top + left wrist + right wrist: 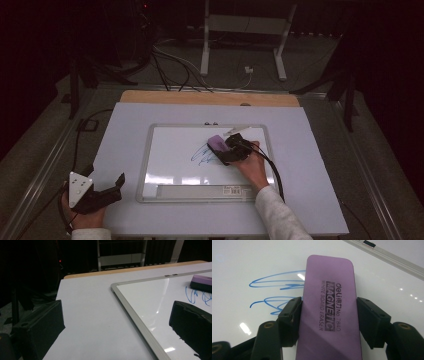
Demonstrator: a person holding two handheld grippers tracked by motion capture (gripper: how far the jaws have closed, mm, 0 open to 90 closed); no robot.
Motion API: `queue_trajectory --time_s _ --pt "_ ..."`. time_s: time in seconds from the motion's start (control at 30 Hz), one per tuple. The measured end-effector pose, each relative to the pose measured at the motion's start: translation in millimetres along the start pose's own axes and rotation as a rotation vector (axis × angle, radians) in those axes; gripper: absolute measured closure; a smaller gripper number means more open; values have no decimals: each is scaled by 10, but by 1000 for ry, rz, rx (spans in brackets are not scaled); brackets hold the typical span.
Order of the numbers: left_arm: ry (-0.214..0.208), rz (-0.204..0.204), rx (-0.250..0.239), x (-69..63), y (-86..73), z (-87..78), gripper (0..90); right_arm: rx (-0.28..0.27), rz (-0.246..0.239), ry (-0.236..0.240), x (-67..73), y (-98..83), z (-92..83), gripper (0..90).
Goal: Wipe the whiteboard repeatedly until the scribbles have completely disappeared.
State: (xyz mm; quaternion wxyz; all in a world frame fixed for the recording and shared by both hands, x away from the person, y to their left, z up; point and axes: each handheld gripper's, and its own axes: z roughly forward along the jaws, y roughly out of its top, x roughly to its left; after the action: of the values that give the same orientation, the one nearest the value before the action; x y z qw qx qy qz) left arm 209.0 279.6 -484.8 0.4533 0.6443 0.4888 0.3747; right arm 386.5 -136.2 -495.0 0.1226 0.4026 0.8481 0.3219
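There was one whiteboard (170, 150) on the table, and one purple magnetic whiteboard eraser (329, 310) lay on it. One patch of blue marker scribble (202, 154) marked the board. Two handheld grippers were present: the left gripper (107, 189) and the right gripper (329, 315).

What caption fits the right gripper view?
Right gripper straddles a purple magnetic eraser lying over blue scribbles on the whiteboard.
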Motion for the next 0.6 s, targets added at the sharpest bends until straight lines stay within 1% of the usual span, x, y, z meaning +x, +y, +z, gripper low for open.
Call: queue_trajectory --time_s 0.03,0.07,0.13,0.2,0.23,0.33,0.37,0.4,0.47,0.53,0.6 --pt "0 0 0 0 0 1 5 0 6 12 -7 2 4 339" --pt "0 0 1 -1 -1 1 5 0 8 19 -10 4 7 326" --pt "0 0 1 -1 -1 2 5 -10 0 5 -2 14 2 297" --pt "1 0 1 -1 -1 2 5 -21 7 12 -6 32 -5 293" --pt "0 0 0 -1 -1 2 5 -24 11 13 -11 42 -5 298" --pt "0 0 0 -1 -1 2 5 -13 17 7 -16 61 14 357" --pt "0 1 0 1 -1 1 5 -13 17 15 -16 62 21 392" --pt "0 0 0 1 -1 1 5 -12 16 19 -12 61 27 406" --pt "0 -1 1 2 -2 2 5 -9 4 5 7 58 33 410" --pt "0 -1 1 2 -2 1 5 -5 6 -8 11 61 30 412" --pt "0 1 0 2 0 -3 5 0 11 -33 -3 65 25 413"
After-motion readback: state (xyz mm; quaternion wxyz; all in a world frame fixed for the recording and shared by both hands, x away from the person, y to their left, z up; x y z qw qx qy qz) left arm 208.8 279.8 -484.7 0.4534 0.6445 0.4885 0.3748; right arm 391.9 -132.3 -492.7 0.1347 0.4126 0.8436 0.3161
